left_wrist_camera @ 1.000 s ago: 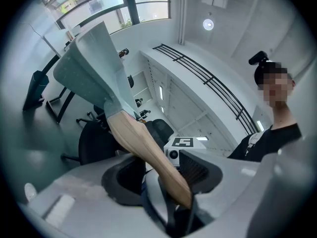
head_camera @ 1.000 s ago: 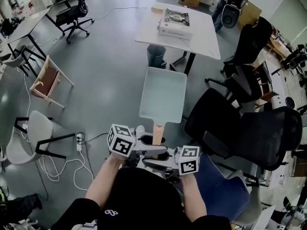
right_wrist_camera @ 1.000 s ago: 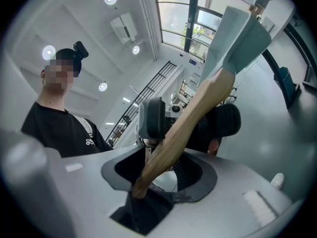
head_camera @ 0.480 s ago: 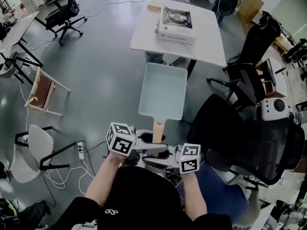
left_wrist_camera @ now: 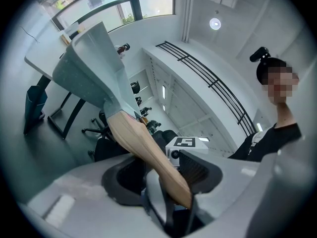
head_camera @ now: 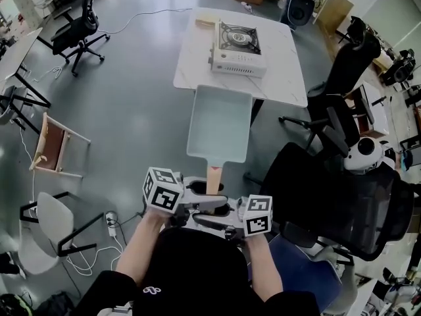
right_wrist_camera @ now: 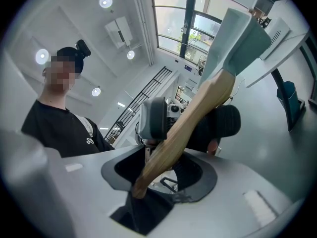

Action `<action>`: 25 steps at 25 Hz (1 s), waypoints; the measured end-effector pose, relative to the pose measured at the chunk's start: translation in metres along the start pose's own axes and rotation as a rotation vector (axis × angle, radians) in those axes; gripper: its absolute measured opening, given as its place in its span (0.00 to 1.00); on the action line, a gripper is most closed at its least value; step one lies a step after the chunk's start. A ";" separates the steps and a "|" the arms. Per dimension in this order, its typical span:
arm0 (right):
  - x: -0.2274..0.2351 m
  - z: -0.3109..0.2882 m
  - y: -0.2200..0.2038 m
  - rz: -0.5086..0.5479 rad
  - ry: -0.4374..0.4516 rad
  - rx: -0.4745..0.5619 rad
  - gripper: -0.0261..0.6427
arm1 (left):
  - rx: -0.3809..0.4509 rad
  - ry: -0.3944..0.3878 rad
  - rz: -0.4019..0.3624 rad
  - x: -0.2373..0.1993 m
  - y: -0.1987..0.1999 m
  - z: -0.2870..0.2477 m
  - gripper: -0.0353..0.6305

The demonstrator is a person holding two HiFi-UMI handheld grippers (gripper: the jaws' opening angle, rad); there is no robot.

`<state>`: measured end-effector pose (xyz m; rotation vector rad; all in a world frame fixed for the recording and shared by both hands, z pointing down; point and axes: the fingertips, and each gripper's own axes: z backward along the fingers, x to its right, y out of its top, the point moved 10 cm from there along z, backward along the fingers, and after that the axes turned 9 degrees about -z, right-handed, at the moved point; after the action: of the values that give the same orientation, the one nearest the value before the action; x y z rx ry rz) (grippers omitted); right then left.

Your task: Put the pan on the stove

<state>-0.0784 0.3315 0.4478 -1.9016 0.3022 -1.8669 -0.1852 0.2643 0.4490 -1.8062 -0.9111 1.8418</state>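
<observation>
A pale blue-grey rectangular pan point(head_camera: 219, 124) with a wooden handle point(head_camera: 214, 178) is held out level in front of me, above the floor. Both grippers grip that handle from opposite sides: the left gripper point(head_camera: 209, 203) and the right gripper point(head_camera: 212, 220) are each shut on it. In the left gripper view the handle point(left_wrist_camera: 148, 155) runs between the jaws, with the pan point(left_wrist_camera: 91, 68) beyond. The right gripper view shows the same handle point(right_wrist_camera: 183, 128) and pan point(right_wrist_camera: 233, 38). A white portable gas stove point(head_camera: 238, 47) stands on a white table point(head_camera: 194, 61) just beyond the pan's far edge.
Black office chairs point(head_camera: 342, 196) crowd the right side, and a blue-seated chair point(head_camera: 302, 268) sits close at my right. On the left are a white chair point(head_camera: 46, 222), a wooden frame point(head_camera: 56, 147) and a power strip with cables point(head_camera: 108, 219). A small wooden piece point(head_camera: 205, 22) lies at the table's far corner.
The table and stove have come nearer and lower in the head view as I walk toward them. The pan stays held the same way in both grippers.
</observation>
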 end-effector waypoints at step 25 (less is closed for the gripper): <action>0.067 0.021 0.141 0.021 -0.003 -0.014 0.31 | 0.028 -0.010 -0.018 -0.103 0.116 -0.019 0.38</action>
<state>-0.0316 0.1811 0.4422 -1.9030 0.3334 -1.8521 -0.1394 0.1148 0.4444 -1.7677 -0.8976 1.8456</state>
